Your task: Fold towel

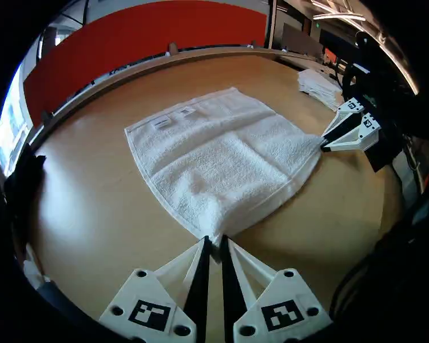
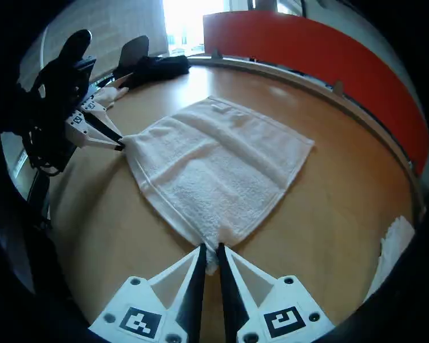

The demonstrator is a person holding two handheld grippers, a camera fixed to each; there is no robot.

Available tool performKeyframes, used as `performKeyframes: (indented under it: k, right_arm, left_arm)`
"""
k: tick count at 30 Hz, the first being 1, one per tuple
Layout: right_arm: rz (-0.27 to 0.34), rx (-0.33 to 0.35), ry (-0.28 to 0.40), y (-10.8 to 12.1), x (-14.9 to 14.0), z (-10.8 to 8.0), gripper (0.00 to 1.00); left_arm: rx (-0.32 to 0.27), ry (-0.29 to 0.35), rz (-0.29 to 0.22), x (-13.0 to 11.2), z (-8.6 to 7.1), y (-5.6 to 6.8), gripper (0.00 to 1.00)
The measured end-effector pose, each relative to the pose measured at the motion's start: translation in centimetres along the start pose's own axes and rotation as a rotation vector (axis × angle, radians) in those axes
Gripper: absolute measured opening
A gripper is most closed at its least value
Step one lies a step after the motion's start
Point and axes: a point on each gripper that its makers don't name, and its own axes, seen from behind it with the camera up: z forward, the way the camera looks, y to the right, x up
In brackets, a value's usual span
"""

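Light wood table [image 1: 88, 217] with a curved far edge, backed by a red partition [image 1: 146, 40]. A bright window [image 2: 186, 23] is noted beyond the table in the right gripper view.

Towel [image 1: 220, 154]: white, terry, spread flat near the middle of the table. It is seen corner-on from each camera, as a diamond. A hem band runs along its edges. Two small tags [image 1: 174, 117] are noted by the far-left edge in the left gripper view.

Left gripper [image 1: 214, 239]: fingers drawn almost together, with only a narrow slit between them. The towel's nearest corner is bunched between the tips and is pressed from both sides. Whether the corner is lifted off the wood cannot be told.

Right gripper [image 2: 210, 248]: the same posture in its own view. Its fingers are nearly closed and a towel corner is pinched between the tips. In the left gripper view this gripper is seen at the right, with its tips on the towel's right-hand corner. In the right gripper view the left gripper is seen at the left, with its tips on the left-hand corner. Two adjacent corners are thus held, one per gripper, joined by one hemmed edge.

Stack [image 1: 320, 86] of folded white cloths: at the far right of the table, well apart from the towel.

Dark cloth [image 2: 157, 66]: heaped at the table's far edge in the right gripper view, apart from the towel.
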Motion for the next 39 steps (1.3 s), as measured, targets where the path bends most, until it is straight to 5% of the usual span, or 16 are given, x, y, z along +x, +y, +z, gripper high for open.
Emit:
performKeyframes:
  k: [39]
  right_arm:
    - [-0.006,-0.051,0.178,0.3,10.2,-9.5,0.15]
  left_arm:
    - [0.006,0.089,-0.128,7.5,-9.7,1.0,0.13]
